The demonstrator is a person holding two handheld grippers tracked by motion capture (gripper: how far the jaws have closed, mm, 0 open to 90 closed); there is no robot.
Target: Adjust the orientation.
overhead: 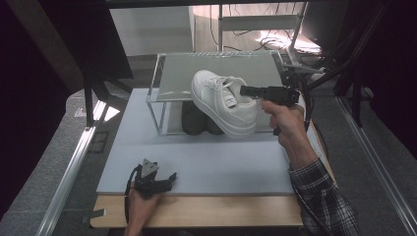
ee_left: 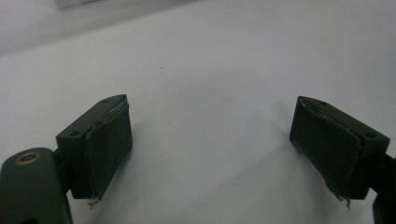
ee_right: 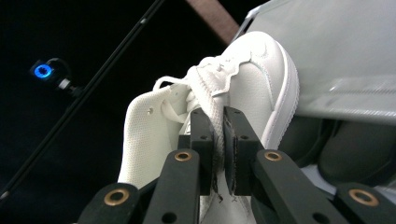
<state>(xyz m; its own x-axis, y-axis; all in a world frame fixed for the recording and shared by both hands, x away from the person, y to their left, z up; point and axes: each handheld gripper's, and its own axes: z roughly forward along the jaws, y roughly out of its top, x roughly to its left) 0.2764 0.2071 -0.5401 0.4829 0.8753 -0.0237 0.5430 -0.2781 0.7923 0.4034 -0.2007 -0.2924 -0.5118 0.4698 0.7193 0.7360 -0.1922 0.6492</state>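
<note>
right gripper (overhead: pixel 246 90): clamped on white sneaker (overhead: pixel 223 101) collar | sneaker: airborne, toe over shelf rack (overhead: pixel 169 73) top | left gripper (overhead: pixel 169 178): open, idle | risk: thin grip, shoe could pivot, clip rack

No text, label, brand, number or sign can be read. The white shoe (overhead: pixel 224 101) pinched in the right gripper (overhead: pixel 244 90) shows a small mark on its tongue, just beside the jaws, too blurred to make out.
</note>
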